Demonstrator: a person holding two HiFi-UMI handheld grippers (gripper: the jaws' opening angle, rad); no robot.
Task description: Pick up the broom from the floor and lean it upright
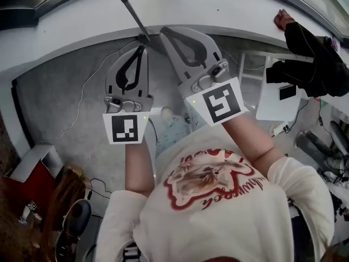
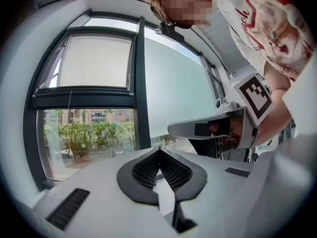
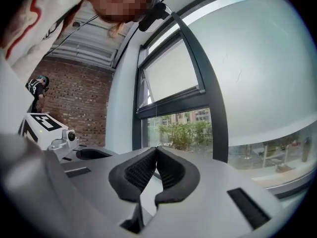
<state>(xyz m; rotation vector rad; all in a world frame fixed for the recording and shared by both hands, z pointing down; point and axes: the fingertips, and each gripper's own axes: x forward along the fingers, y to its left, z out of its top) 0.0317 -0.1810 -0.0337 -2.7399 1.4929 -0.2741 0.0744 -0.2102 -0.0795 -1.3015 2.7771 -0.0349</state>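
Broom handle [image 1: 131, 10]: a thin grey pole slanting against the white wall [image 1: 245, 10], just past the tips of both tools. The left gripper [image 1: 143, 49] and right gripper [image 1: 163, 31] each have their jaws pressed together on nothing. The pole seems to rest unaided, so the hands should draw straight back without brushing it. The red box [image 1: 32, 171] at lower left is open, its contents indistinct.

Broom handle [image 1: 130, 7] cut off by the picture's edge at 12 o'clock; lower end not discernible beside my left claw [image 1: 143, 48].
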